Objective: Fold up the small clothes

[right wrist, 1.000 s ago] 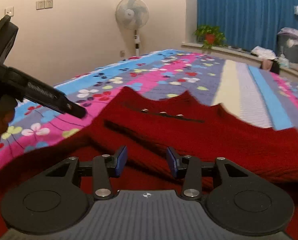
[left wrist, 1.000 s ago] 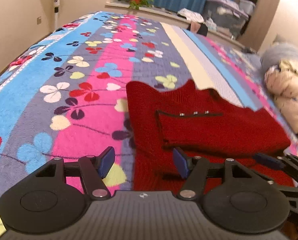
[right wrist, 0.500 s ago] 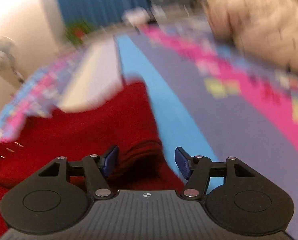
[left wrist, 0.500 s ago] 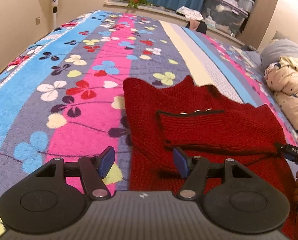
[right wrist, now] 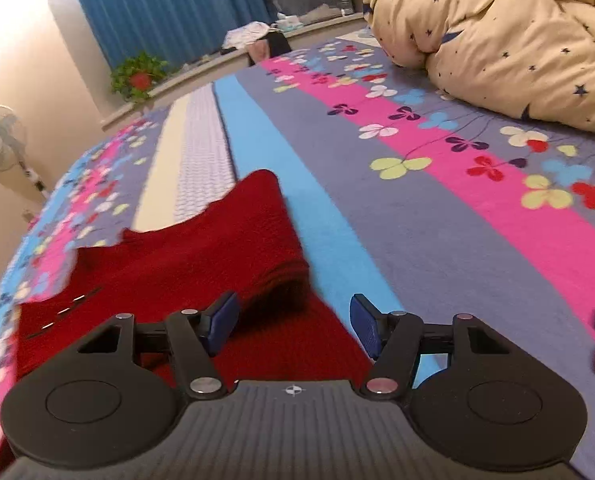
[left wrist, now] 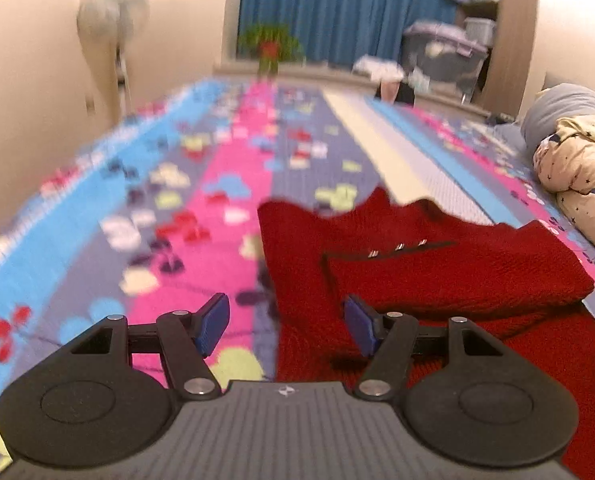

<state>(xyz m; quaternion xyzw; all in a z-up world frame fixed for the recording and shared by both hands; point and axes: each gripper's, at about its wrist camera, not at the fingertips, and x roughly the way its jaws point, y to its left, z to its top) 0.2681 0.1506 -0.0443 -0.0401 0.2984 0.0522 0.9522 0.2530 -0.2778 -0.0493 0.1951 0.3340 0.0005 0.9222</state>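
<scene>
Red knitted garment lying partly folded on a flowered bed cover, seen past both of your tongs.

Your left gripper point(left wrist: 285, 326) has its jaws apart and empty, poised over the red garment point(left wrist: 437, 276) at its left edge on the bed cover point(left wrist: 145, 240). Your right gripper point(right wrist: 293, 326) also stands apart, gripping nothing, above the garment's right edge, where a folded layer ends just ahead of its blue pads point(right wrist: 363, 330).
</scene>
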